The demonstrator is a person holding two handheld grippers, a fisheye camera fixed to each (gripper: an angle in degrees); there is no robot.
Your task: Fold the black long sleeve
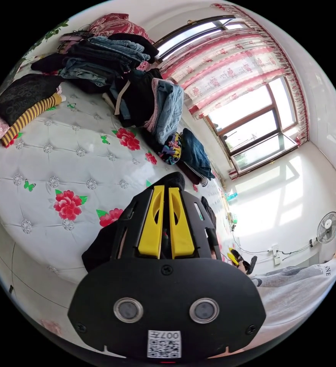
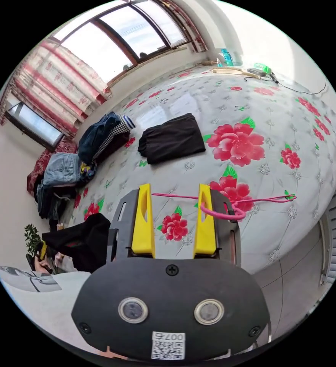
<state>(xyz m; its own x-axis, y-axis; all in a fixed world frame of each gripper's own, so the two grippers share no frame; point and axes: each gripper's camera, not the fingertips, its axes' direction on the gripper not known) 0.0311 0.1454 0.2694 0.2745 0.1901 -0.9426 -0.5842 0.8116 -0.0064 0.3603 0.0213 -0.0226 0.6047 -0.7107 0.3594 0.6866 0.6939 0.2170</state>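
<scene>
Left gripper view first, biggest thing down: the bed [image 1: 60, 160] with its white flowered cover takes up most of what I see, with a long heap of jeans and dark clothes [image 1: 110, 65] stacked along its far side under the curtained window [image 1: 252, 114]. My left gripper [image 1: 166, 223] has its yellow jaws nearly together, and black cloth bulges past their tips and hangs off both sides, so I read it as pinching the black long sleeve [image 1: 99, 248] near the bed's edge. I can't see the actual contact point though.

Over in the right gripper view, the right gripper [image 2: 173, 223] is spread wide and holding nothing. A pink hanger [image 2: 232, 206] lies on the cover just past its tips, hook close to one jaw. A folded black garment [image 2: 171, 139] sits further up the bed.

What worries me:
- The shirt is bunched and hanging off one pinch, so it could slide off the edge.
- The open jaws could snag the hanger and drag it into the fold.
- All that black fabric around makes it easy to grab the wrong piece.
</scene>
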